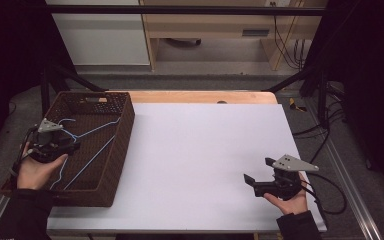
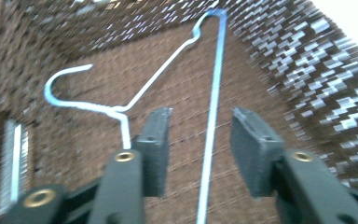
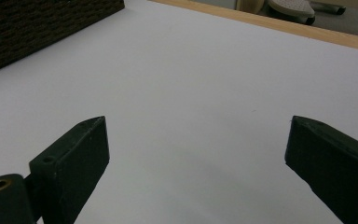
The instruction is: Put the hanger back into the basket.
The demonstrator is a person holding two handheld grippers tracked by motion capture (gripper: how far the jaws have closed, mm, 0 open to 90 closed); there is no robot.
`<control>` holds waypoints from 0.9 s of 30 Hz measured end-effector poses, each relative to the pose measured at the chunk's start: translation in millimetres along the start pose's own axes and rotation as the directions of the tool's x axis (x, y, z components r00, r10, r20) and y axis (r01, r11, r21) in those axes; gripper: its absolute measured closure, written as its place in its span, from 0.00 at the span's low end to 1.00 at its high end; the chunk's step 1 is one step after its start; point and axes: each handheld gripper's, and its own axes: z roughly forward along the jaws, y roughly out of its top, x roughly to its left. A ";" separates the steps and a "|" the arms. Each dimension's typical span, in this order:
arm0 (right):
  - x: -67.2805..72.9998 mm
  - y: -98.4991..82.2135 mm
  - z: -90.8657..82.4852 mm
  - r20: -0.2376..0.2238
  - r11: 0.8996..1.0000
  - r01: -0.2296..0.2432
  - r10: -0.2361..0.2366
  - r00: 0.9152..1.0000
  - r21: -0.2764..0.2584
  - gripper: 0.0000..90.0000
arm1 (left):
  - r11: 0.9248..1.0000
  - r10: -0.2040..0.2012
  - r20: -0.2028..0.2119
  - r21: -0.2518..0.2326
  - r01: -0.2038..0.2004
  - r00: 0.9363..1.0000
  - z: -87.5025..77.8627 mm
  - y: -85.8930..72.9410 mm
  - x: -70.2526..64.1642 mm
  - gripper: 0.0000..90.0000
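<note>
A light blue wire hanger (image 1: 87, 145) lies inside the brown wicker basket (image 1: 122, 127) at the table's left. My left gripper (image 1: 70, 146) hovers over the basket's left side. In the left gripper view its jaws stand apart, and the hanger's long straight wire (image 2: 213, 126) runs between the pads (image 2: 157, 140) without touching either; the hook (image 2: 60, 88) curls to the left. My right gripper (image 1: 260, 171) rests open over the white sheet (image 1: 205, 150) near the front right, with bare sheet (image 3: 191, 93) between its jaws.
The basket's woven wall (image 3: 37, 28) shows at the top left of the right gripper view. The table's wooden back edge (image 1: 200, 96) lies beyond the white sheet. Black frame bars (image 1: 300, 77) and cables (image 1: 330, 195) flank the right side.
</note>
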 end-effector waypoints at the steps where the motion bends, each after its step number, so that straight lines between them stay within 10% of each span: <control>1: -0.2 0.0 -0.1 0.000 1.000 0.000 0.000 1.000 -0.002 0.08 | 1.000 0.000 0.014 -0.023 0.000 1.000 -2.3 -0.6 -4.1 0.58; 13: -1.1 0.4 -2.0 -0.002 1.000 -0.006 0.005 1.000 -0.019 0.07 | 0.972 0.036 0.127 -0.234 -0.006 0.991 -20.9 -5.5 -57.4 0.24; 19: -1.8 0.4 -3.1 -0.001 1.000 -0.006 0.006 1.000 -0.025 0.07 | 0.952 0.079 0.207 -0.307 -0.012 0.975 -26.1 -10.0 -90.1 0.16; 27: -2.5 0.4 -4.5 -0.007 0.999 -0.002 0.002 1.000 -0.035 0.07 | 0.943 0.129 0.280 -0.332 -0.030 0.951 -19.1 -20.6 -119.1 0.12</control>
